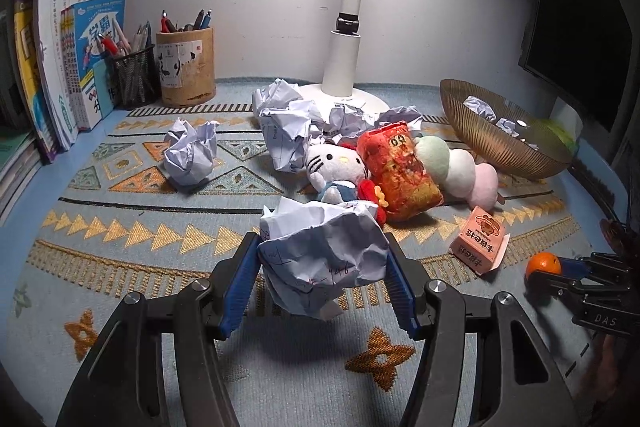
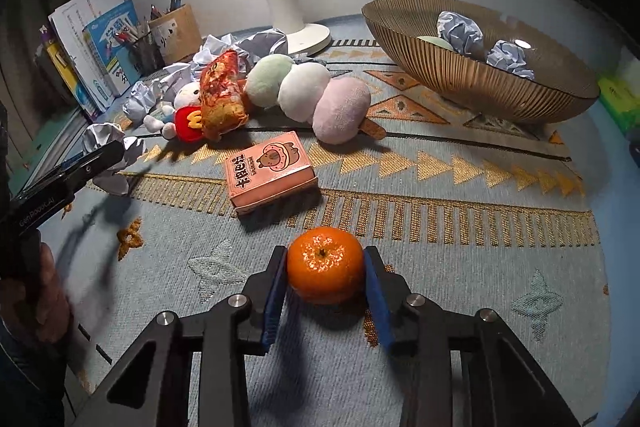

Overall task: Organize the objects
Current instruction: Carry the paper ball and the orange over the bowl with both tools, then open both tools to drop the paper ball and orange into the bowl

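My left gripper is shut on a crumpled paper ball and holds it above the patterned mat. My right gripper is shut on an orange just above the mat; the orange also shows in the left wrist view. A gold ribbed bowl at the right holds two paper balls. A pink box, a Hello Kitty plush, a red plush pack and a dango plush lie mid-mat. More paper balls lie behind.
A white lamp base stands at the back centre. A wooden pen holder, a mesh pen cup and upright books stand at the back left. A dark monitor is at the right, with a green pack behind the bowl.
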`<state>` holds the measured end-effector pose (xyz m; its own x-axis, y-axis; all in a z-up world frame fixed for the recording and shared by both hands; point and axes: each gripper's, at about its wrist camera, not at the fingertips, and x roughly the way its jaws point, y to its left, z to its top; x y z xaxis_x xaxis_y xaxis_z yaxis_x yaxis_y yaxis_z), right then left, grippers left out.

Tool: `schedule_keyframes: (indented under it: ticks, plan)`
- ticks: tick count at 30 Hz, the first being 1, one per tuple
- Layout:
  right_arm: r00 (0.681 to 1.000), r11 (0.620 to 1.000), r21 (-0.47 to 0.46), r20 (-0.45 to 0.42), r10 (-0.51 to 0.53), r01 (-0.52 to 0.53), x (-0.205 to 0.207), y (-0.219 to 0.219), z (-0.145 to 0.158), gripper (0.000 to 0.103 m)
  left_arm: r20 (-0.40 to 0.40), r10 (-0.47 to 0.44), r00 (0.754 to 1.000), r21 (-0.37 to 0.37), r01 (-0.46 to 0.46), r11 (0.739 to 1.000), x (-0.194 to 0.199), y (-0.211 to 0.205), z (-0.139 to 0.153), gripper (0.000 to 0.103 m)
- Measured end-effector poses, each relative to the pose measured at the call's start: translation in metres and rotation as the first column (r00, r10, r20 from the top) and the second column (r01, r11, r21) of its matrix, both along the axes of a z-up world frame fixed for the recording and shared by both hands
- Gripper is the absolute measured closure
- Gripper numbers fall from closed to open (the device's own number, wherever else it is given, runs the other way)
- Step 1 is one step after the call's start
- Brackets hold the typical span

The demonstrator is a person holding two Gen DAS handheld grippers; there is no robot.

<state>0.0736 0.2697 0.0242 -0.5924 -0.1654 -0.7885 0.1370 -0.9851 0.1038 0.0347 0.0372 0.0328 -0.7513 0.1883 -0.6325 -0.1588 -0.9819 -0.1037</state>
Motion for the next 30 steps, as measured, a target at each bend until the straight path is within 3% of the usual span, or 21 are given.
schedule_keyframes:
  ticks: [2, 7, 10, 14, 17, 21, 28, 29, 30]
  plan:
    - [1.000, 1.000, -0.022, -0.029, -0.005, 0.004, 0.005, 0.006, 0.014, 0.067, 0.013, -0.049, 0.999, 0.034, 0.048, 0.998, 0.003, 0.009, 0.009, 0.046]
    - [0.980, 0.991, -0.110, -0.177, -0.093, 0.074, 0.006, 0.051, 0.088, 0.067, -0.122, -0.197, 0.973, 0.009, 0.200, 0.980, -0.001, 0.069, 0.074, 0.046]
    - [0.936, 0.977, -0.133, -0.290, -0.198, 0.166, -0.001, 0.082, 0.133, 0.067, -0.166, -0.275, 0.947, 0.038, 0.285, 0.958, -0.028, 0.112, 0.105, 0.046]
    - [0.874, 0.936, -0.236, -0.354, -0.334, 0.262, -0.023, 0.125, 0.165, 0.067, -0.159, -0.315, 0.936, 0.124, 0.335, 0.934, -0.079, 0.154, 0.115, 0.046]
    - [0.844, 0.906, -0.293, -0.359, -0.399, 0.304, -0.046, 0.151, 0.167, 0.067, -0.140, -0.321, 0.937, 0.206, 0.344, 0.916, -0.113, 0.174, 0.108, 0.046]
    - [0.826, 0.892, -0.295, -0.359, -0.435, 0.341, -0.079, 0.173, 0.149, 0.067, -0.162, -0.302, 0.939, 0.183, 0.329, 0.926, -0.132, 0.197, 0.094, 0.046]
    - [0.835, 0.859, -0.329, -0.265, -0.482, 0.391, -0.118, 0.203, 0.099, 0.067, -0.121, -0.332, 0.936, 0.172, 0.349, 0.921, -0.159, 0.226, 0.064, 0.046]
    - [0.839, 0.857, -0.327, -0.247, -0.484, 0.398, -0.120, 0.205, 0.095, 0.067, -0.117, -0.332, 0.936, 0.165, 0.348, 0.923, -0.159, 0.229, 0.060, 0.045]
    - [0.845, 0.858, -0.325, -0.233, -0.481, 0.398, -0.123, 0.207, 0.092, 0.067, -0.118, -0.332, 0.936, 0.164, 0.348, 0.923, -0.159, 0.230, 0.058, 0.037]
